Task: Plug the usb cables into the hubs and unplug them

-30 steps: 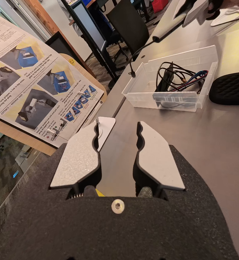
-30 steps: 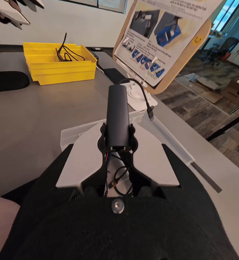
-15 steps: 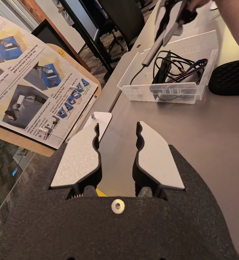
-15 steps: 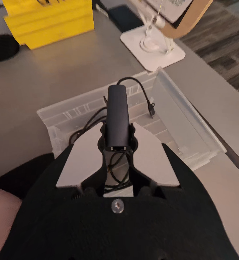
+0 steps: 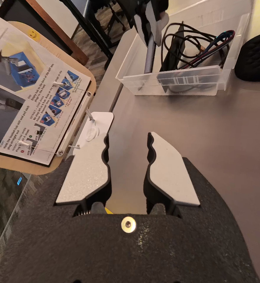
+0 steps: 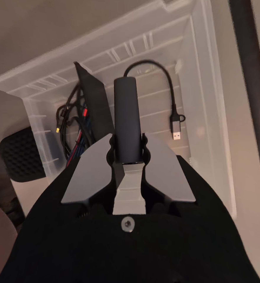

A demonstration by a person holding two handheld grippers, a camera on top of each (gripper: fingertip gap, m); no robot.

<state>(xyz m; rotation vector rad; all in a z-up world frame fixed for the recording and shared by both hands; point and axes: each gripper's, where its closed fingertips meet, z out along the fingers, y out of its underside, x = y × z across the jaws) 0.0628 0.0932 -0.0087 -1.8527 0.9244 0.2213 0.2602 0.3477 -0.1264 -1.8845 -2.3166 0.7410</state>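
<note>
1. The right gripper [image 6: 127,147] clamps a slim dark grey bar-shaped USB hub [image 6: 127,119] between its fingers, and the hub points down into a clear plastic bin [image 5: 172,79].
2. The hub's short black tail cable [image 6: 164,73] loops over to a silver USB plug [image 6: 176,131] that hangs inside the bin (whether it touches the bin floor cannot be told).
3. In the same bin, beside the held hub, lie a flat black slab-shaped hub [image 6: 94,98] and a tangle of black, red and blue braided cables [image 5: 202,46].
4. The left gripper [image 5: 127,144] hovers over the smooth grey tabletop [image 5: 202,137] with its fingers spread apart and nothing between them, well apart from the bin.
5. To its left, a printed instruction sheet on a rounded wooden board [image 5: 34,99] leans on a white metal stand [image 5: 100,121].
6. A black textured wrist pad [image 5: 254,58] rests just beside the bin.
7. Beyond the table edge lie a wood-pattern floor [image 5: 94,47] and dark chair legs [image 5: 115,18].
</note>
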